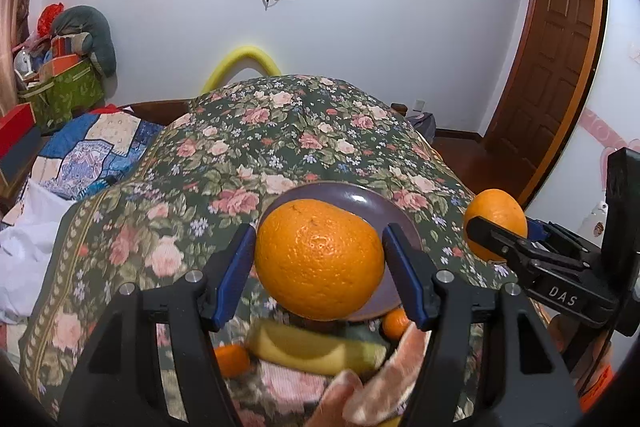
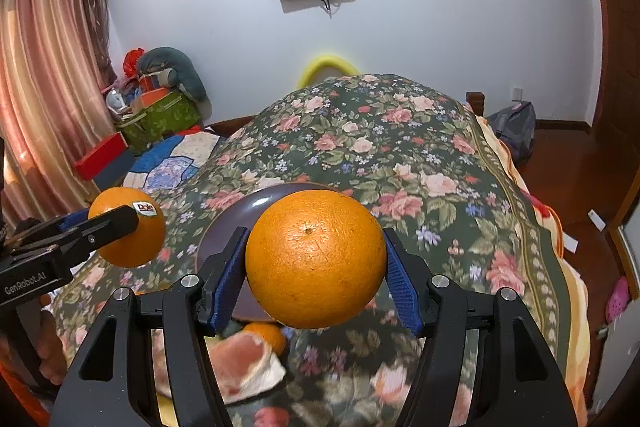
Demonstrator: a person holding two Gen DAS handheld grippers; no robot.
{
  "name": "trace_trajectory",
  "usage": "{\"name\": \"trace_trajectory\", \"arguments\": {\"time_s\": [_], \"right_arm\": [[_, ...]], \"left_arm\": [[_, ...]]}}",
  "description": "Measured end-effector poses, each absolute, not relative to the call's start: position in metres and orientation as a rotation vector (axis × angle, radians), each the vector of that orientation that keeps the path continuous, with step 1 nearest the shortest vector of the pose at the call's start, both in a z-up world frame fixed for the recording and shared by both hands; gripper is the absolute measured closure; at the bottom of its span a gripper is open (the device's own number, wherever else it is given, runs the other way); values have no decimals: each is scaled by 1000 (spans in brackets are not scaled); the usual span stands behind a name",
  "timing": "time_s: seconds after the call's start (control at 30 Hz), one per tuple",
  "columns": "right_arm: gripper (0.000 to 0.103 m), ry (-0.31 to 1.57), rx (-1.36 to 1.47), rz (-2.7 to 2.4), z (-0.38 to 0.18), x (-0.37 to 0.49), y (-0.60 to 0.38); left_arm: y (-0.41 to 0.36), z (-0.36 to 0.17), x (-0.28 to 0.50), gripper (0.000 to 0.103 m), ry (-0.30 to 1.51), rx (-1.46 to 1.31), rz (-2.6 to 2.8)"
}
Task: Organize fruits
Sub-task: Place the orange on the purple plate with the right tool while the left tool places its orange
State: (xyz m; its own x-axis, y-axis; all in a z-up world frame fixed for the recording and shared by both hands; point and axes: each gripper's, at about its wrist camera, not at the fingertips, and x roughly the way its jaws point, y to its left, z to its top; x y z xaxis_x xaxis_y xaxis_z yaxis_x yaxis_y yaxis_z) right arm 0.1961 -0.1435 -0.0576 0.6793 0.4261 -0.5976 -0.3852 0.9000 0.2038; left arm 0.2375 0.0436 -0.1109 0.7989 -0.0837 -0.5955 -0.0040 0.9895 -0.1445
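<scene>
In the left wrist view, my left gripper (image 1: 319,233) is shut on a large orange (image 1: 320,267), its blue pads pressing both sides, held in the air above a purple plate (image 1: 360,199) on the floral bedspread. My right gripper (image 1: 505,229) shows at the right edge, shut on a second orange (image 1: 496,211). The right wrist view has that orange (image 2: 316,267) between my right gripper's (image 2: 314,233) pads, over the same plate (image 2: 236,219). At its left, my left gripper (image 2: 105,219) grips the orange with a Dole sticker (image 2: 132,243).
Under the grippers lie small mandarins (image 1: 232,359) (image 1: 396,323), a yellow fruit (image 1: 312,347) and a peeled pink pomelo piece (image 2: 244,359) beside a mandarin (image 2: 270,335). The flowered bedspread (image 2: 400,155) stretches ahead. Boxes (image 2: 160,115) are stacked at the left wall, and a wooden door (image 1: 552,59) stands right.
</scene>
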Motion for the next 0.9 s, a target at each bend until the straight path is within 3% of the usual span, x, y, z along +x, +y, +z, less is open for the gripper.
{"name": "trace_trajectory", "arguments": {"time_s": [0.9], "right_arm": [[42, 872, -50, 486, -110, 279, -104]], "left_arm": [[51, -166, 340, 38, 893, -122, -71]]}}
